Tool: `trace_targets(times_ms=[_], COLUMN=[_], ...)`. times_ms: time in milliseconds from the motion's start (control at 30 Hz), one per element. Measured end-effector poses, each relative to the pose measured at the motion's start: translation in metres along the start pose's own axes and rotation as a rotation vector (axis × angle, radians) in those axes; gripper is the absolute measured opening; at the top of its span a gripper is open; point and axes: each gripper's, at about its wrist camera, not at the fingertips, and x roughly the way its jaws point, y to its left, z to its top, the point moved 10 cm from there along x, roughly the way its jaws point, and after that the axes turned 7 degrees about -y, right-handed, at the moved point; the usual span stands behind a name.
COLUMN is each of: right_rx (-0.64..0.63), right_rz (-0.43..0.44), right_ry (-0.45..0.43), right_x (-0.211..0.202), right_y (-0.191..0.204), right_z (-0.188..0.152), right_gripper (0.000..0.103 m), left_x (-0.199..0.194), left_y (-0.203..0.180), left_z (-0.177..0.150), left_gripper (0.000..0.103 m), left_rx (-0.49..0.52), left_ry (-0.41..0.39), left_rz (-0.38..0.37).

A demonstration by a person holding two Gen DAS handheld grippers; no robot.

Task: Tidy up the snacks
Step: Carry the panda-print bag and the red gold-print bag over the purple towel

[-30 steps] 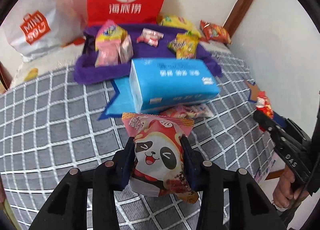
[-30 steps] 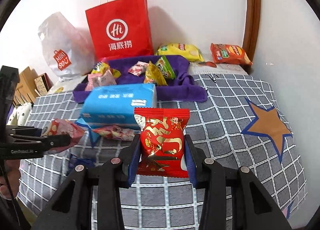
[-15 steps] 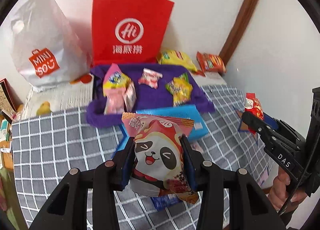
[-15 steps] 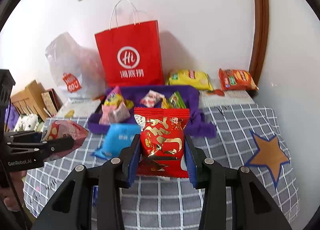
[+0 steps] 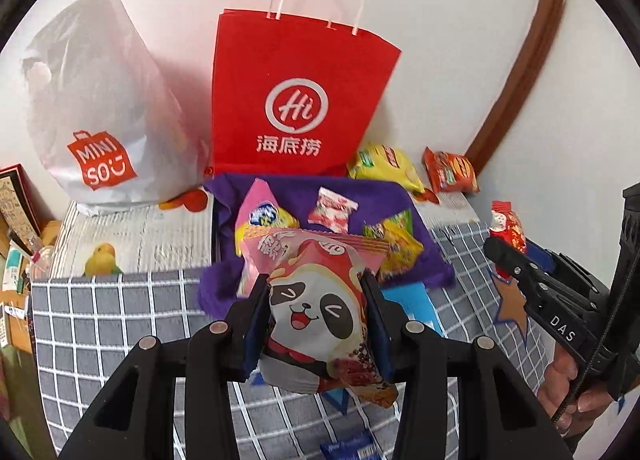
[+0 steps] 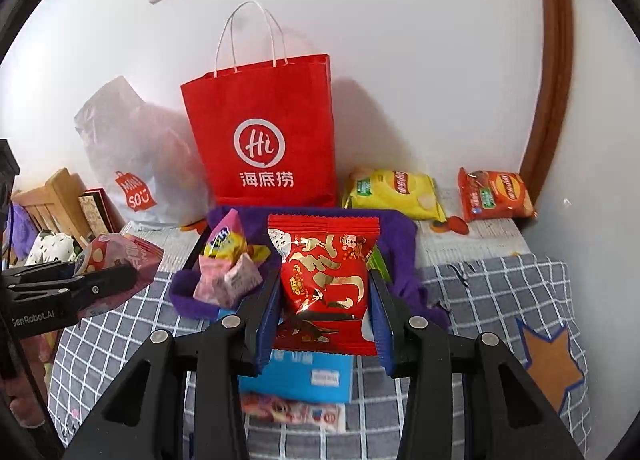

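Left gripper (image 5: 316,312) clamped on panda snack pack (image 5: 320,312), right gripper (image 6: 326,300) clamped on red snack pack (image 6: 326,276), both packs held upright in the air above checked cloth (image 6: 480,300). Purple tray (image 5: 360,188) straight ahead and below both tools, already holding several snacks, in front of red paper bag (image 6: 264,140). Probably a forward-and-down drop into tray next; left looks roughly as near as right, can't tell which goes first; blue tissue pack (image 6: 296,376) under right gripper.
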Motion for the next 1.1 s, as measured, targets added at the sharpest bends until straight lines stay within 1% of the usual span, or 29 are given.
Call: trace_targets(times_ms=[200,333,467,567,700,767,800,833,867,967,1100], right_rx=[-0.014,-0.008,0.002,0.024,0.024,0.022,0.018,0.020,0.021,0.035,0.051], right_rz=[0.013,0.019,0.037,0.063,0.062,0.054,0.045,0.036,0.033,0.027,0.017], right_ry=[-0.005,-0.004,-0.009,-0.003,0.017,0.055,0.075,0.077,0.078,0.107,0.136], right_x=[0.031,0.052,0.071,0.085,0.108,0.123,0.129,0.133,0.136,0.146,0.158], right_y=[0.006,0.008,0.011,0.013,0.011,0.007,0.005,0.001,-0.002,-0.009,-0.015], right_z=[0.023,0.038,0.056,0.062,0.056,0.048,0.045,0.043,0.041,0.035,0.026], right_gripper=[0.041,0.041,0.041,0.041,0.041,0.041,0.041,0.041,0.041,0.041,0.041], left_x=[0.020,0.036,0.058,0.073,0.092,0.101,0.107,0.116,0.120,0.124,0.125], left_y=[0.012,0.015,0.016,0.020,0.031,0.039,0.043,0.048,0.050,0.061,0.070], left_z=[0.020,0.036,0.049,0.058,0.062,0.059,0.057,0.052,0.050,0.047,0.047], left_gripper=[0.042,0.042,0.042,0.042,0.042,0.042,0.042,0.042,0.042,0.042,0.042], left_rx=[-0.015,-0.008,-0.018,-0.034,-0.041,-0.048,-0.066,-0.080,-0.087,-0.123,-0.149], left_ry=[-0.001,-0.007,0.004,0.005,0.001,0.006,0.018,0.052,0.066,0.079,0.078], left_rz=[0.025,0.044,0.030,0.016,0.034,0.042,0.041,0.038,0.028,0.023,0.016])
